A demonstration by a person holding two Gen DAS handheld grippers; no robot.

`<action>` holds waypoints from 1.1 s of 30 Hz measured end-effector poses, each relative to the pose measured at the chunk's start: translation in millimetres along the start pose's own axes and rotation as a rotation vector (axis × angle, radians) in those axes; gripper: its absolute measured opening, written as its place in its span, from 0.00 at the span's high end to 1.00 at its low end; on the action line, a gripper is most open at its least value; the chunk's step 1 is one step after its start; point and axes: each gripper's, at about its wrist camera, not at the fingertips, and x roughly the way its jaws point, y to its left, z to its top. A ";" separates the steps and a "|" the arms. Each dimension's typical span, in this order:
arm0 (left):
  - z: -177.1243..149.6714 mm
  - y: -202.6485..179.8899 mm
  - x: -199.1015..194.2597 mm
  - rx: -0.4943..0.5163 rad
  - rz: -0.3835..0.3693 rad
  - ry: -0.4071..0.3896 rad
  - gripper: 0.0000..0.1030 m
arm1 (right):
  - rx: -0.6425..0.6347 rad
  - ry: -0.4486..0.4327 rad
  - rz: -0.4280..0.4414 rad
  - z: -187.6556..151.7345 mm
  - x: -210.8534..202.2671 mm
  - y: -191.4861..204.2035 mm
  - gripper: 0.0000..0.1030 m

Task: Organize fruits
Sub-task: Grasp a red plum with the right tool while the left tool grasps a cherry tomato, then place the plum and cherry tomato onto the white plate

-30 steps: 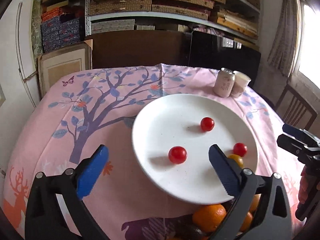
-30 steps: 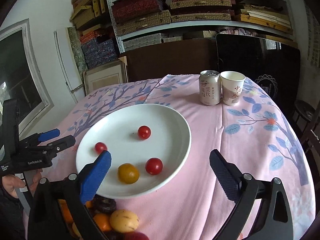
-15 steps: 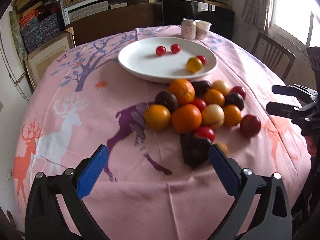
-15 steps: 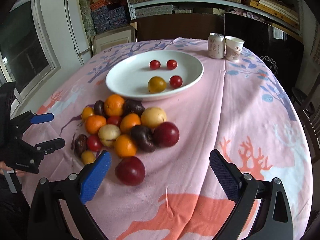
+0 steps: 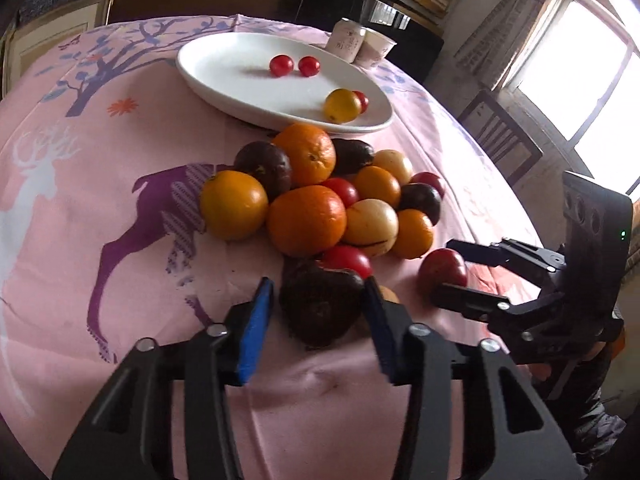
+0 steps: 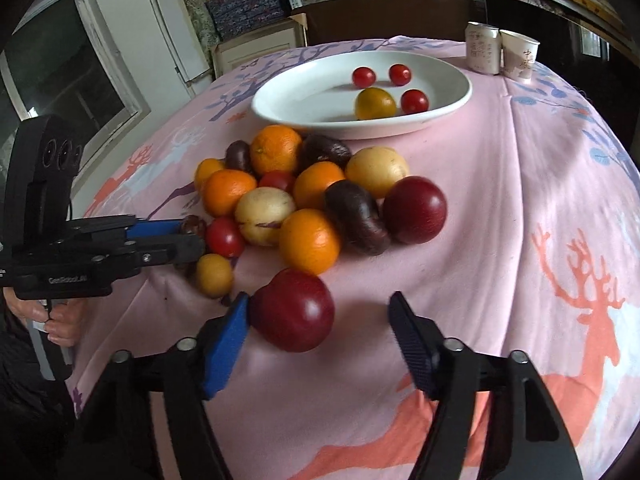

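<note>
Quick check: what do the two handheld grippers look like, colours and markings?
Both the left gripper and the right gripper are black plastic frames with silver screws and ribbed blue finger pads. The left gripper's side carries white lettering; the right gripper's black block shows round holes and a green light.

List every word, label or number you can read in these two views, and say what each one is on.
"GenRobot.AI": white print on the side of the left gripper, right wrist view.
Can: printed characters, too blurred to read.
Paper cup: red characters, too small to read.
Boxes on the shelves: patterns only, no readable text.
</note>
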 end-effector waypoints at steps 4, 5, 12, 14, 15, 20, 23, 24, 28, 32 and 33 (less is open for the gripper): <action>-5.8 -15.9 -5.4 0.085 0.084 -0.020 0.60 | -0.084 -0.001 -0.048 -11.0 -4.9 25.4 0.61; -7.2 -16.8 -6.9 0.092 0.088 -0.016 0.60 | -0.097 -0.003 -0.059 -12.5 -6.0 27.7 0.61; -13.4 -12.2 -25.0 0.090 0.106 -0.035 0.60 | -0.062 -0.088 -0.066 -13.2 -35.7 20.5 0.61; -8.9 -10.3 -39.2 0.081 0.100 -0.074 0.60 | -0.057 -0.129 -0.077 -7.5 -49.0 16.7 0.61; -4.8 -10.1 -46.3 0.076 0.099 -0.100 0.60 | -0.059 -0.149 -0.084 -3.1 -54.2 14.6 0.60; 39.9 -10.8 -57.0 0.061 0.154 -0.192 0.60 | 0.002 -0.228 -0.039 50.6 -61.0 -13.2 0.60; 74.0 -11.7 -43.3 0.096 0.297 -0.229 0.60 | 0.021 -0.243 -0.042 86.3 -47.5 -27.5 0.60; 85.4 -10.7 -35.5 0.115 0.341 -0.233 0.60 | 0.019 -0.239 -0.039 97.2 -40.9 -30.4 0.60; 122.8 7.1 -13.1 0.083 0.275 -0.229 0.60 | -0.003 -0.206 -0.067 139.0 -8.0 -41.0 0.60; 147.5 18.0 8.9 0.085 0.284 -0.231 0.60 | 0.016 -0.171 -0.139 167.0 19.7 -54.6 0.60; 151.1 20.6 13.8 0.084 0.274 -0.226 0.60 | 0.032 -0.163 -0.133 169.7 23.6 -57.6 0.60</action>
